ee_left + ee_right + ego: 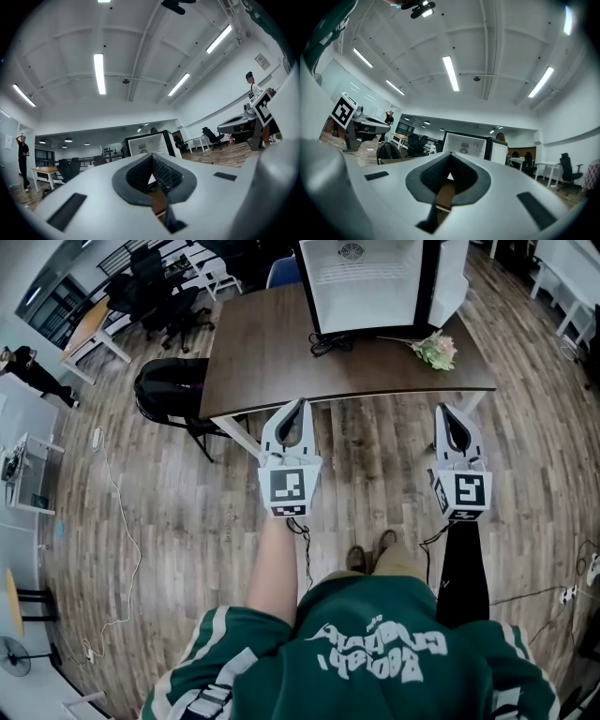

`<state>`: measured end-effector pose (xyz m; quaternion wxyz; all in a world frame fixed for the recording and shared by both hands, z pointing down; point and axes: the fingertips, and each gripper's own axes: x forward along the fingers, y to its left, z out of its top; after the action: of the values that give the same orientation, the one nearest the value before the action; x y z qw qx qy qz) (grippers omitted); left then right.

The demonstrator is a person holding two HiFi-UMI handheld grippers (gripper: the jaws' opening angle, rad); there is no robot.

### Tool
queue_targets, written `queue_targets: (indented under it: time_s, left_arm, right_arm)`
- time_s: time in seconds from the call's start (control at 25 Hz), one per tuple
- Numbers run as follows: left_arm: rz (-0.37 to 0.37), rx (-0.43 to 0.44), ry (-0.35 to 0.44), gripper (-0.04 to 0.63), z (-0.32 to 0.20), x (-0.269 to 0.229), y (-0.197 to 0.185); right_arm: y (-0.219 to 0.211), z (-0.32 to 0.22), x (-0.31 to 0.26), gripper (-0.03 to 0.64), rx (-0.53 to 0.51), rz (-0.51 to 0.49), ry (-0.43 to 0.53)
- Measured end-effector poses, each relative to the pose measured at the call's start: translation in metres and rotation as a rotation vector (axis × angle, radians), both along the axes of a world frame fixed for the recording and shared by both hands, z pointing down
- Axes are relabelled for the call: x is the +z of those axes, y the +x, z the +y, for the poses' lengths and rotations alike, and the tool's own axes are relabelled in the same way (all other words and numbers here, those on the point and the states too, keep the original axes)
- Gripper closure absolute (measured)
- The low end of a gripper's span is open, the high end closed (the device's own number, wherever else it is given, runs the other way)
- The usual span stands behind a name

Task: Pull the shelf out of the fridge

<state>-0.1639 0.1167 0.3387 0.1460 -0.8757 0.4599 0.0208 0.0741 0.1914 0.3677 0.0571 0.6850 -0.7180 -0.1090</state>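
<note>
Only the head view shows how I stand to the work. My left gripper (302, 407) and my right gripper (442, 411) are held side by side over the wooden floor (375, 456), at the near edge of the brown table (272, 352) and well apart from the fridge (370, 282). The fridge stands on the far part of the table, with its door (450, 277) swung open to the right and its white inside turned to me. The shelf must be looked for in there, but I cannot tell it apart from the white walls in any view.

The two gripper views show what the head view does not. My jaws are pressed together tip to tip on both sides and there is nothing between them. Above the closed tips I see the open fridge straight ahead. These views also show the ceiling lamps (98, 72) and a person (22, 159) standing far off in the room.

A small bunch of flowers (434, 350) lies on the table at the right front corner of the fridge, and a black cable (328, 343) lies at its left front corner. A black backpack (171, 390) sits on the floor at the left end of the table. Office chairs (164, 296) stand behind it.
</note>
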Motion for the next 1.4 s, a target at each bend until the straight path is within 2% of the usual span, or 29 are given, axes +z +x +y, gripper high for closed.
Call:
queue_targets:
  time_s: [0.4, 0.8, 1.4]
  left_arm:
    - [-0.006, 0.018, -0.002, 0.580, -0.011, 0.000, 0.025]
    - [-0.010, -0.035, -0.003, 0.580, -0.062, -0.008, 0.055]
    - [0.010, -0.091, -0.015, 0.580, -0.130, -0.007, 0.121]
  right_arm:
    - [0.005, -0.025, -0.003, 0.609, -0.030, 0.004, 0.004]
    - [0.027, -0.091, -0.013, 0.608, -0.110, 0.000, 0.020]
    - [0.081, -0.179, -0.010, 0.607, -0.206, 0.005, 0.021]
